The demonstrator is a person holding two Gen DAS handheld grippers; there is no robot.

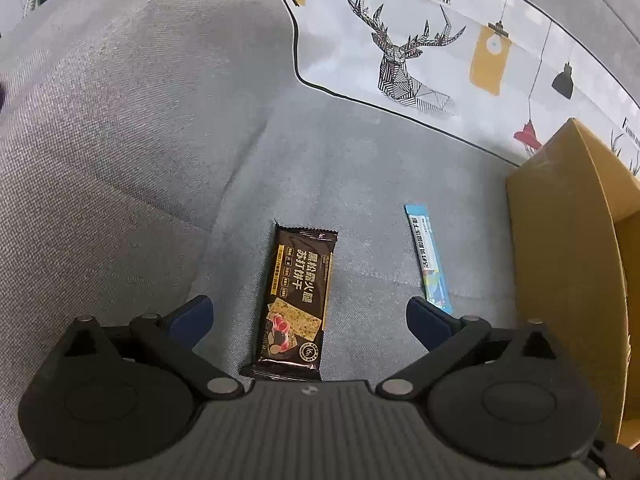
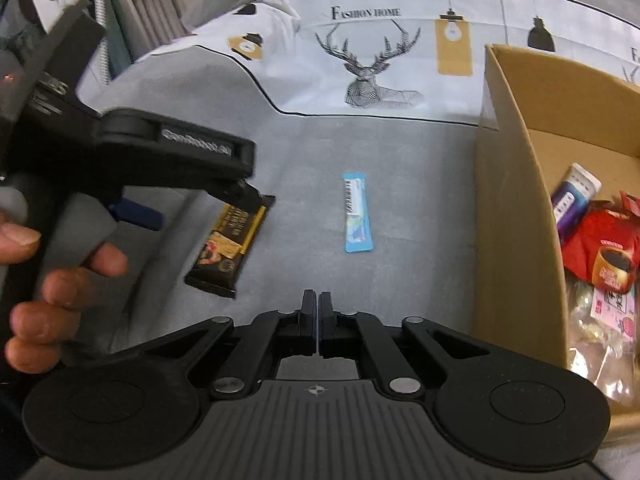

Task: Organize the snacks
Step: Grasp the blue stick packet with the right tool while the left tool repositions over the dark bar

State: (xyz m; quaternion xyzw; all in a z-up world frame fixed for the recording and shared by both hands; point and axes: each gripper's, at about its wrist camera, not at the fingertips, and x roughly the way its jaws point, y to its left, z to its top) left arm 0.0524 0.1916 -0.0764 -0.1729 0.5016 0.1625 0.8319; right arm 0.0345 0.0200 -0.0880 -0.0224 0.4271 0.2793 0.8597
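A dark brown cracker packet lies on the grey bed cover. My left gripper is open just above it, one blue-padded finger on each side, not touching. The packet also shows in the right wrist view, partly under the left gripper. A thin light-blue stick sachet lies to the right of it and also shows in the right wrist view. My right gripper is shut and empty, above the cover in front of the sachet.
An open cardboard box stands at the right with several snack packs inside; its wall shows in the left wrist view. A white deer-print pillow lies behind. A grey cushion rises at the left.
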